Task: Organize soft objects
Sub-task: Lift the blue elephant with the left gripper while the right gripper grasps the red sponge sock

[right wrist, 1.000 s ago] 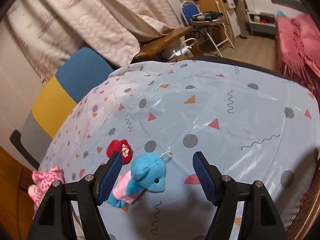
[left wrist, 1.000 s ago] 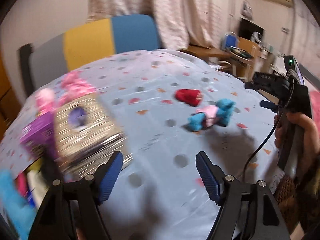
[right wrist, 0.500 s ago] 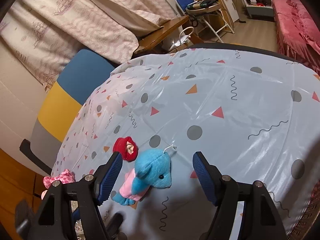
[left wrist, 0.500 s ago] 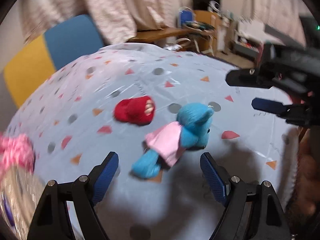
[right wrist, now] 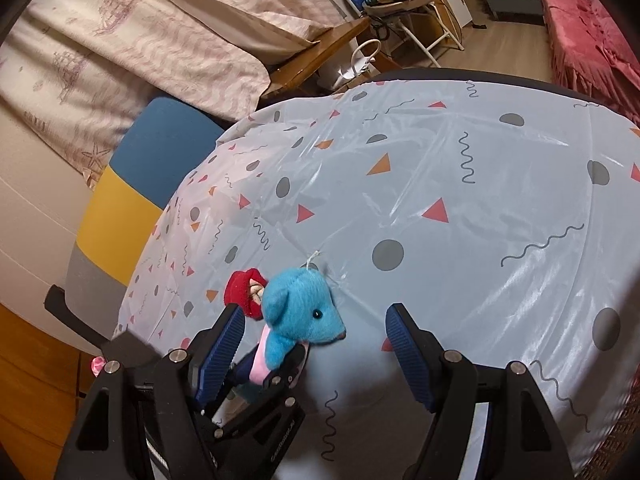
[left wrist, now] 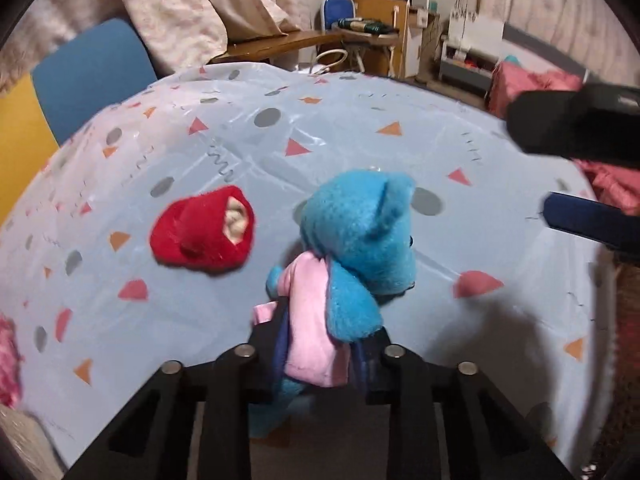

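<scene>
A blue plush bear [left wrist: 356, 240] in a pink shirt stands held upright on the table. My left gripper [left wrist: 320, 348] is shut on its pink body. The bear also shows in the right wrist view [right wrist: 304, 312], with the left gripper [right wrist: 272, 372] clamped below its head. A small red plush toy [left wrist: 204, 236] lies on the tablecloth just left of the bear; it also shows behind the bear in the right wrist view [right wrist: 242, 290]. My right gripper [right wrist: 316, 348] is open and empty, its fingers on either side of the bear, a little nearer the camera.
The table [right wrist: 480, 200] has a light blue cloth with dots and triangles. A blue, yellow and grey chair [right wrist: 132, 200] stands at its far left side. A pink fluffy thing [left wrist: 8, 360] sits at the left table edge. A red bed [right wrist: 588, 12] lies at the far right.
My left gripper moved forward to the blue bear and shut on its pink body, lifting it upright. My right gripper stayed open and came closer to the bear.
</scene>
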The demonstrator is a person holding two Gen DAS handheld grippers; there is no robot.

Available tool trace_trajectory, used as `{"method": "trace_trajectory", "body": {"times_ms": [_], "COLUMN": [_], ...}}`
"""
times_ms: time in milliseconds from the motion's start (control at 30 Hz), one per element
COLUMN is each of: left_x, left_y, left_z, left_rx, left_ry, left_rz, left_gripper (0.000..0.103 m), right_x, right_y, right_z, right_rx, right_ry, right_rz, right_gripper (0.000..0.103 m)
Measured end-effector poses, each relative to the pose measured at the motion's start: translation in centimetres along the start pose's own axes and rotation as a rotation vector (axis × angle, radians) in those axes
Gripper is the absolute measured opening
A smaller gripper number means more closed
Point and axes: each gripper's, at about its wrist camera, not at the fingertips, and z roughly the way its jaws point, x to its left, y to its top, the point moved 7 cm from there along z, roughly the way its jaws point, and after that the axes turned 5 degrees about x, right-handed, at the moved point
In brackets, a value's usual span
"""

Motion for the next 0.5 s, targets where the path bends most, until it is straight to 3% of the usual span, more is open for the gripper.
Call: {"method": "trace_trajectory", "body": {"times_ms": [100,367,500], "left_x": [-0.4,0.8,1.1], "left_y": [-1.1,-9.3,-13.8], "left_z": [-1.0,-6.4,-8.6], "left_rx": [-0.02,-0.009,-0.016], "left_ry": [-0.042,0.013,0.065], "left_rz": [-0.042,-0.289,-0.324], "left_gripper": [0.025,0.025,0.025], "right_x": [0.0,1.0,1.6], "right_y": [0.1,-0.8,-2.0], "right_z": [-0.1,1.0,2.3], "right_rx": [-0.009,0.058,0.133], "right_ry": [0.005,0.014,0.021], "right_rz": [0.0,-0.044,-0.075], "right_gripper": [0.074,0.074,0.074]}}
